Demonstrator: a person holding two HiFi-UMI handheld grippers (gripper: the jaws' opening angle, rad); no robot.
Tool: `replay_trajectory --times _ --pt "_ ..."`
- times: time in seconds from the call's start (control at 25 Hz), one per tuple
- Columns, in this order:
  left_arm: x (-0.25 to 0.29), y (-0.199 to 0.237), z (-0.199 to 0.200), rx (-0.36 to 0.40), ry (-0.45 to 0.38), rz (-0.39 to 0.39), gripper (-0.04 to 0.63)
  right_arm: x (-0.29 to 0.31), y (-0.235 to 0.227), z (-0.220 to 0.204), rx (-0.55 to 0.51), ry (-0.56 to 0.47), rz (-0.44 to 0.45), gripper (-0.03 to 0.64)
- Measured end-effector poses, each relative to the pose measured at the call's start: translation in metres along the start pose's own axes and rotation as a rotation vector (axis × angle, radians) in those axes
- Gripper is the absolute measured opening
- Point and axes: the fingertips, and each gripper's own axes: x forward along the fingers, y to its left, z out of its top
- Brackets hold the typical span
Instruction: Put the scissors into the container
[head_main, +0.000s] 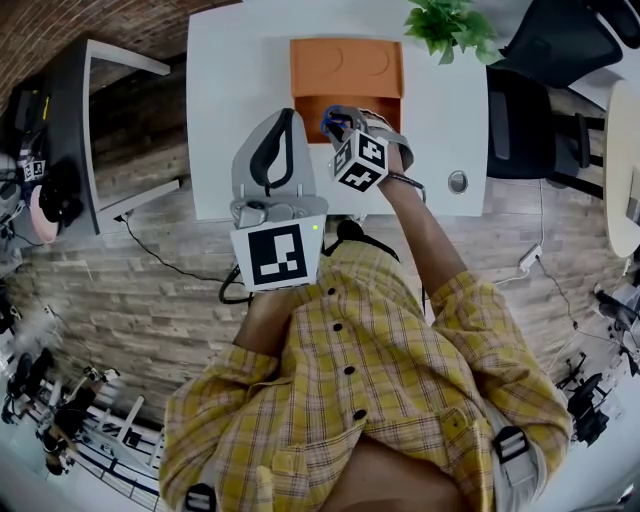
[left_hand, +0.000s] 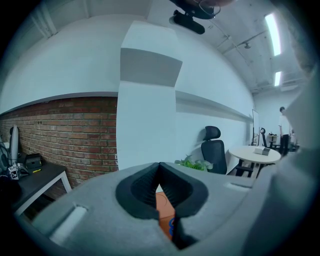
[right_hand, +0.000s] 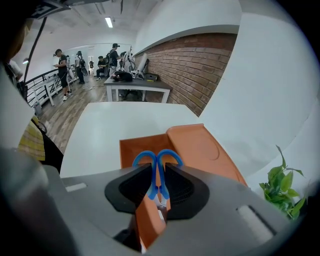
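Observation:
My right gripper (head_main: 343, 122) (right_hand: 159, 174) is shut on a pair of blue-handled scissors (right_hand: 157, 161) (head_main: 331, 122). The handle loops stick out past the pads and the blades point back between them. It hovers over the near end of an open orange container (head_main: 318, 104) (right_hand: 131, 151) on the white table (head_main: 230, 60); the container's lid (head_main: 345, 65) (right_hand: 200, 145) lies flat behind it. My left gripper (head_main: 289, 114) (left_hand: 159, 167) is held off the table to the left of the container, jaw tips touching, with nothing between them.
A potted green plant (head_main: 450, 25) (right_hand: 277, 185) stands at the table's far right corner. A small round metal object (head_main: 457, 181) lies near the right front edge. A black office chair (head_main: 535, 110) is to the right, a dark desk (head_main: 60, 130) to the left.

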Motion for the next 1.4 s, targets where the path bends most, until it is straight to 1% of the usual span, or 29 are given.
replay_trajectory --times 0.36,0.72,0.92,1.4 --pt "0.004 0.002 -0.004 0.001 0.012 0.0 0.0 0.019 0.001 -0.013 -0.016 0.055 0.036 0.095" --pt "0.008 0.007 -0.006 -0.002 0.021 0.001 0.0 0.031 0.004 -0.018 -0.007 0.09 0.072 0.095" --pt "0.009 0.009 -0.007 -0.006 0.022 0.004 0.0 0.038 0.008 -0.021 0.0 0.119 0.109 0.095" --pt "0.015 0.013 -0.014 -0.01 0.035 0.002 0.0 0.05 0.009 -0.026 0.022 0.137 0.132 0.097"
